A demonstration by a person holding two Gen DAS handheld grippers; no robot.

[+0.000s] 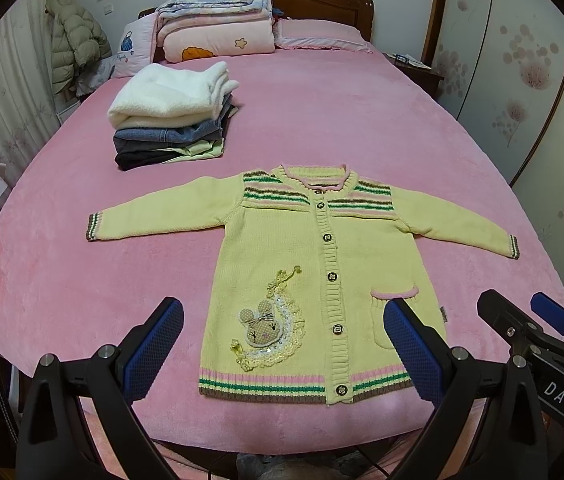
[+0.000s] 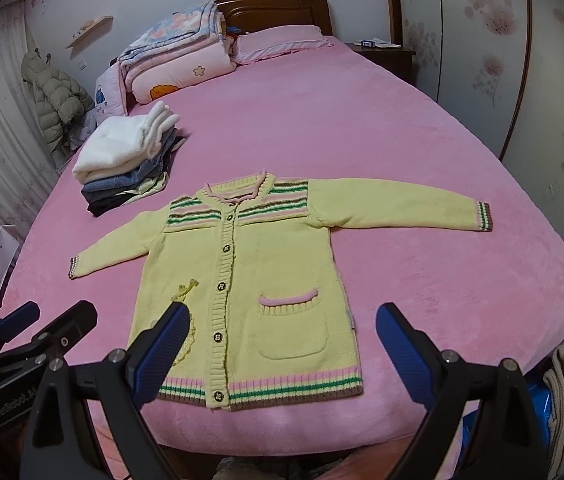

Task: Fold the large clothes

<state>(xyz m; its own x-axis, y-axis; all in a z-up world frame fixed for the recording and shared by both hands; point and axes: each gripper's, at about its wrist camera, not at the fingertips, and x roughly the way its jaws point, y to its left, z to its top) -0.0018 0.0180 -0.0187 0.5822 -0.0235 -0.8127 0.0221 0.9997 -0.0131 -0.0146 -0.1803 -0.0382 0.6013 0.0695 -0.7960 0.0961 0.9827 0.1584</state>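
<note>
While spread flat on the bed, cardigan is shown buttoned, sleeves outstretched, folded pile behind, left gripper and right gripper both held spread, empty.

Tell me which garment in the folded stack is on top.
The fluffy white garment tops the stack; blue denim and darker pieces lie beneath it, beside the spread yellow cardigan.

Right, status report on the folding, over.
Left gripper open, right gripper open, both empty. Yellow cardigan flat, unfolded, sleeves out. Folded stack clear behind.
</note>
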